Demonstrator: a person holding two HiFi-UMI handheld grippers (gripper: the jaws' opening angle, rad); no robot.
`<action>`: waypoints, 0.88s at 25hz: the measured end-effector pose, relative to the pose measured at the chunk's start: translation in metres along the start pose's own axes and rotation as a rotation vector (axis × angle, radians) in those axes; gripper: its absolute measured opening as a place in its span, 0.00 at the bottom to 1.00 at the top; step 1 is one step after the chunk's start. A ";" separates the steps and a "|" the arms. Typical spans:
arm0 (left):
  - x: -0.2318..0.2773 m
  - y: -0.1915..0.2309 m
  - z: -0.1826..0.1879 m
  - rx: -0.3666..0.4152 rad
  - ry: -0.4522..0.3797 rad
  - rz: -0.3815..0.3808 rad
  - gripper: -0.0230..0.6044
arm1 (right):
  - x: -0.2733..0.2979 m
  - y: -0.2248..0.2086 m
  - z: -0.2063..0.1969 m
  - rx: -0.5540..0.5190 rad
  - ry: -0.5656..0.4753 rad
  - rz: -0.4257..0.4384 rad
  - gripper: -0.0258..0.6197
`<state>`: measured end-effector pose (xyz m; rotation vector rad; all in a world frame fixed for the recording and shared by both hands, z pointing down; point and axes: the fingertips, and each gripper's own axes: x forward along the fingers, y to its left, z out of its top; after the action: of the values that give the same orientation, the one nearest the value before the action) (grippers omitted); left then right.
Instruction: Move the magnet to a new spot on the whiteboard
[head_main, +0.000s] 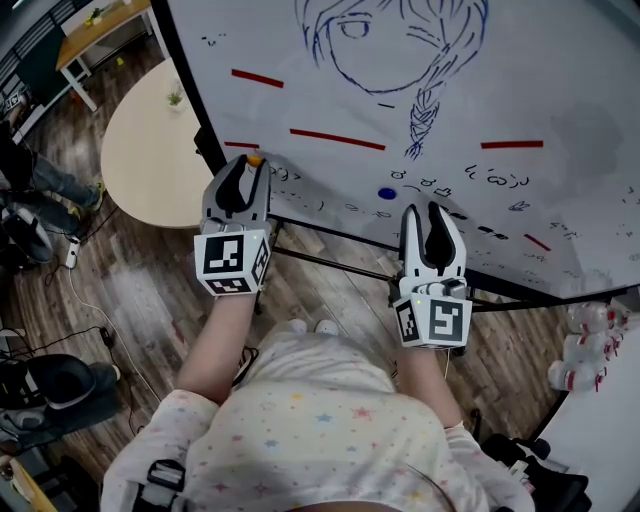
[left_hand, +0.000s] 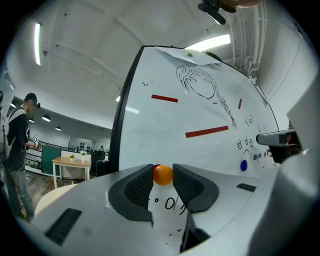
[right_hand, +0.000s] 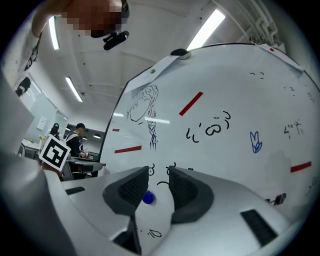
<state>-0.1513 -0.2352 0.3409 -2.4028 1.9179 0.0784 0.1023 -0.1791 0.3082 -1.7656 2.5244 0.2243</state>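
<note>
The whiteboard (head_main: 560, 80) carries a blue drawing of a girl's head, red strips and scribbles. My left gripper (head_main: 248, 162) is at the board's lower left edge, shut on a small orange ball magnet (head_main: 254, 158). In the left gripper view that orange magnet (left_hand: 162, 175) sits pinched between the fingertips of the left gripper (left_hand: 162, 171). A blue round magnet (head_main: 387, 193) sticks to the board just left of my right gripper (head_main: 425, 208). The right gripper view shows the right gripper (right_hand: 159, 172) open, the blue magnet (right_hand: 147, 197) on the board beyond its left finger.
A round beige table (head_main: 150, 140) stands left of the board. The board's black stand bars (head_main: 330, 262) cross below the grippers. White and red objects (head_main: 585, 345) sit at the right. A person (head_main: 35, 175) stands at the far left on the wood floor.
</note>
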 end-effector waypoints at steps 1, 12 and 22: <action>-0.001 -0.001 0.001 -0.001 -0.001 -0.001 0.23 | -0.001 -0.001 0.000 0.001 0.000 -0.001 0.23; -0.008 -0.017 0.005 -0.003 -0.009 -0.020 0.23 | -0.011 -0.008 -0.002 0.004 0.002 -0.016 0.23; -0.002 -0.051 0.007 0.003 -0.008 -0.095 0.23 | -0.022 -0.017 0.000 0.001 0.001 -0.041 0.23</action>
<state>-0.1018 -0.2218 0.3353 -2.4835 1.7954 0.0795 0.1258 -0.1645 0.3097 -1.8155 2.4861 0.2205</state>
